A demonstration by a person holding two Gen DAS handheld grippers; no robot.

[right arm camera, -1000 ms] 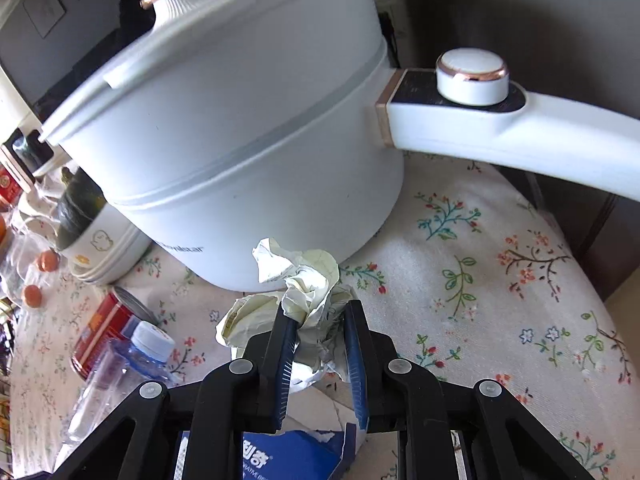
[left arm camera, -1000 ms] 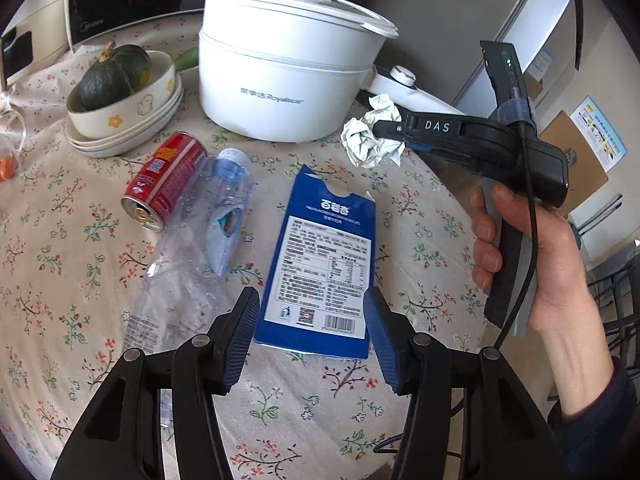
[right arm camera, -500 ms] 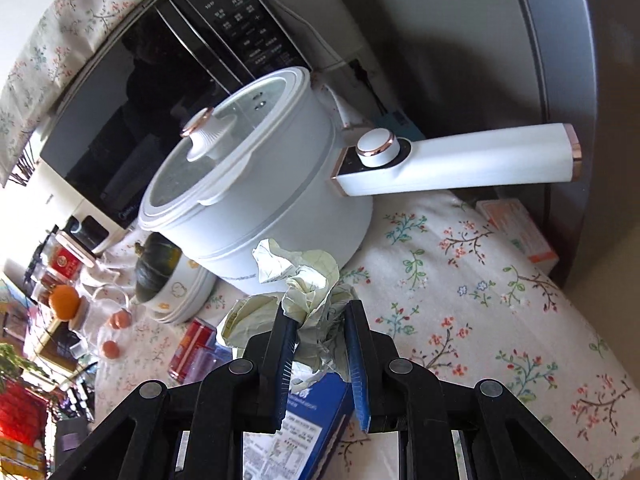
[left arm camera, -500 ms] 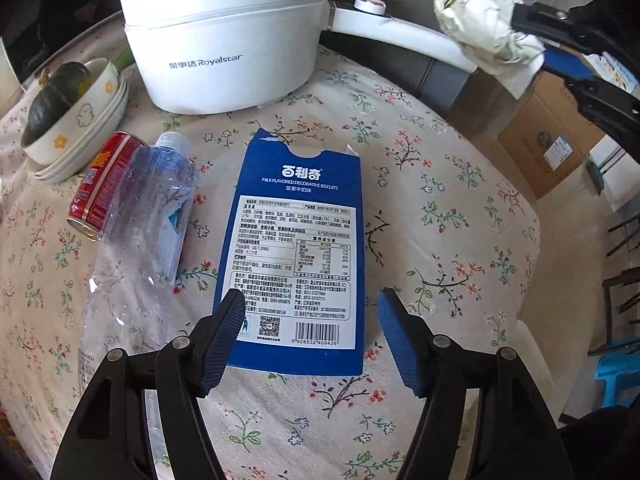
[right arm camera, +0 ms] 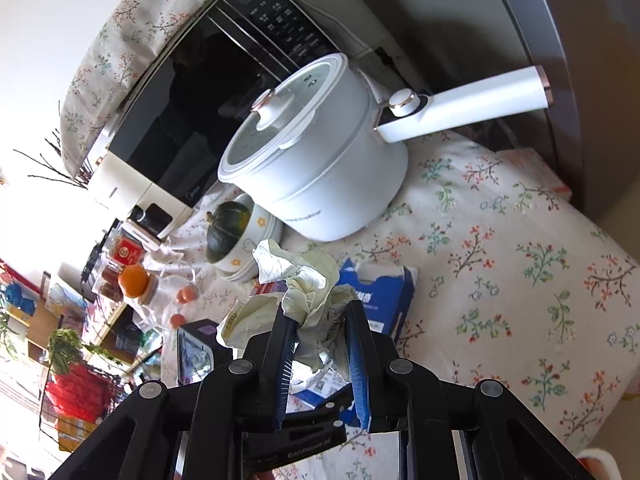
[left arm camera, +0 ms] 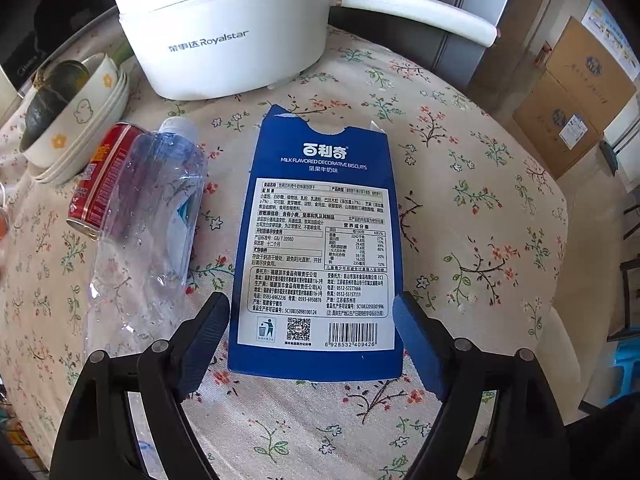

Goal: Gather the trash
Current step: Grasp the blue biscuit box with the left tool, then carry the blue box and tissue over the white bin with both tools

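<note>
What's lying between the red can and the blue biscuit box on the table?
A crushed clear plastic bottle lies between the red can and the blue biscuit box, overlapping the can and apart from the box. The left wrist view shows it.

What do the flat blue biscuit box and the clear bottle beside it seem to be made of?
Flat blue biscuit box: printed paperboard, slightly glossy; torn top edge shows a pale core. Clear bottle: thin transparent plastic, probably; its wall is dented and creased, with sharp glints.

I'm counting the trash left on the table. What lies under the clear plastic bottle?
The clear plastic bottle leans across a red drink can; the can's side shows through the plastic. Below both is the floral tablecloth. Anything beneath the bottle's crushed lower end cannot be made out.
</note>
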